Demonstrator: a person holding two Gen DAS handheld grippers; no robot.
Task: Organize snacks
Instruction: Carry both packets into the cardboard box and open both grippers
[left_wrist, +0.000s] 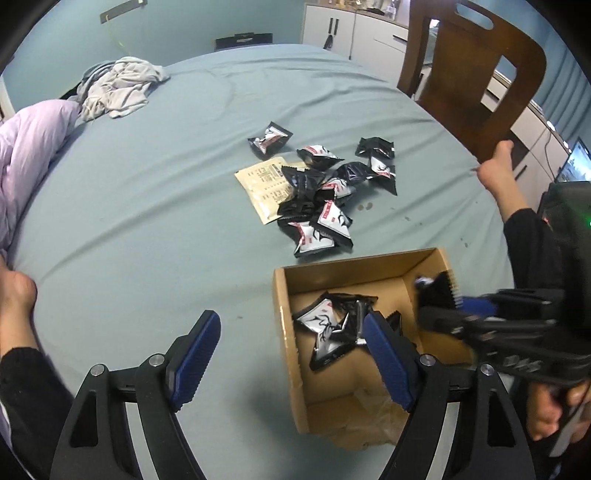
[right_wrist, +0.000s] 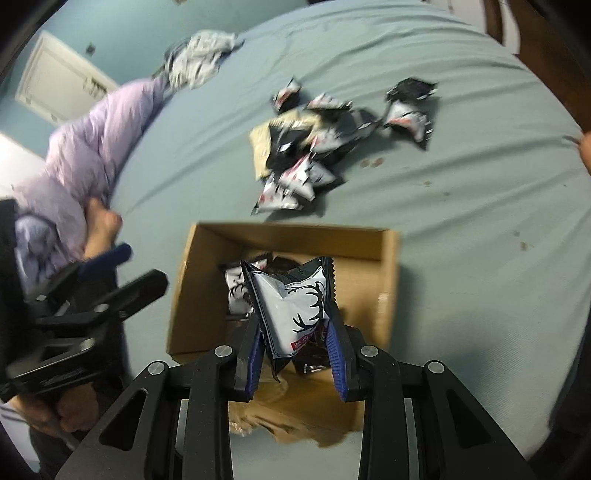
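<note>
Right gripper pinching black-and-white antler-print snack packet over open brown cardboard box; left gripper wide, empty. Risk: crowded grippers collide, packet drops outside box.

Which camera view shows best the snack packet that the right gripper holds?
The right wrist view: the snack packet stands large and sharp between the right gripper's blue pads, above the cardboard box. The left wrist view shows only a blurred black corner of it from the side.
</note>
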